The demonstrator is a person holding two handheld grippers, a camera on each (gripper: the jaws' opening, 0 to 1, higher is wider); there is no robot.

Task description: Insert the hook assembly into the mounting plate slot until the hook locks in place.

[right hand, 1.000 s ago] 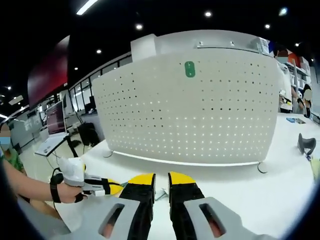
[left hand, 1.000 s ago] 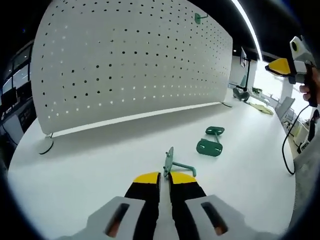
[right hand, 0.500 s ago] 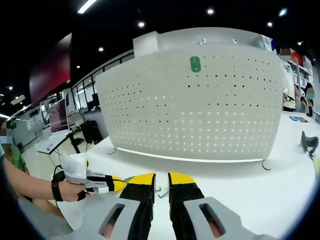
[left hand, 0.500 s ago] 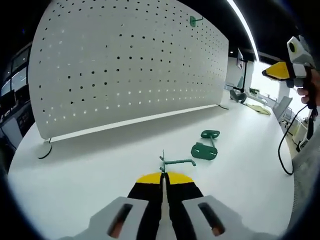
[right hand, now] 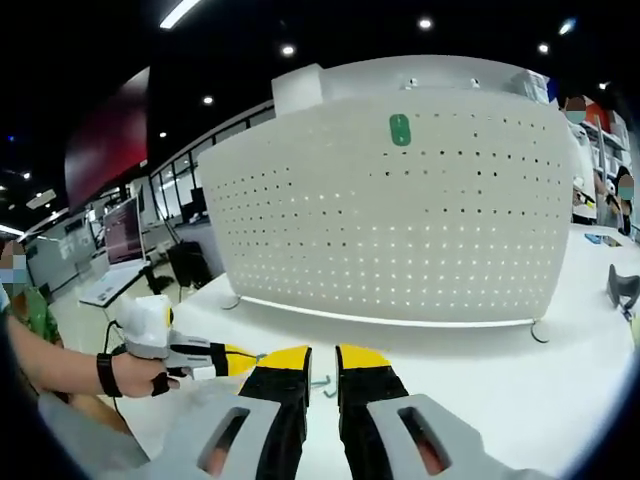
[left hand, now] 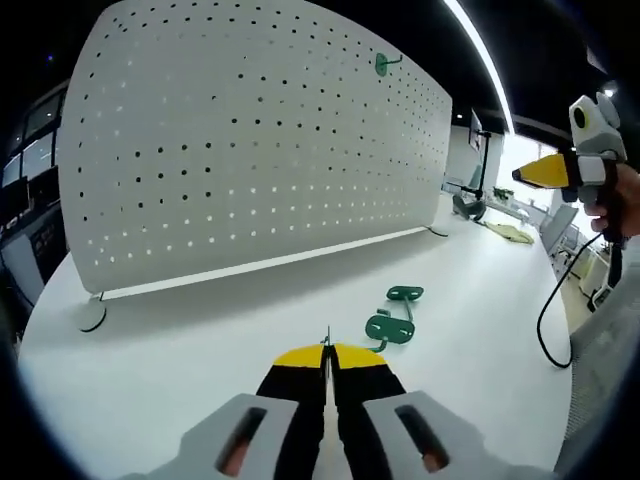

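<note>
With our left gripper (left hand: pixel 326 352) pinched shut on a thin hook (left hand: pixel 327 338) at lower centre and our right gripper (right hand: pixel 323 352) parted and empty, two green hooks (left hand: pixel 392 318) wait mid-table, one hook (left hand: pixel 383 63) already mounted upper right on the pegboard (left hand: pixel 250 150).

A white bench (left hand: pixel 180 350) with a rounded edge carries a tall white pegboard (left hand: pixel 250 150) that stands upright on small feet. The ceiling (right hand: pixel 250 30) is dark, with round spotlights (right hand: pixel 427 22) and a long strip light (left hand: pixel 480 60). In the right gripper view, a row of windows (right hand: pixel 170 190) runs along the left wall under a dark red panel (right hand: pixel 105 135), with a monitor (right hand: pixel 120 230) on a desk and a dark chair (right hand: pixel 185 270) near it. Shelves (right hand: pixel 600 130) stand at far right. In the left gripper view, bright daylight (left hand: pixel 525 160) comes in beyond the bench's far end.
</note>
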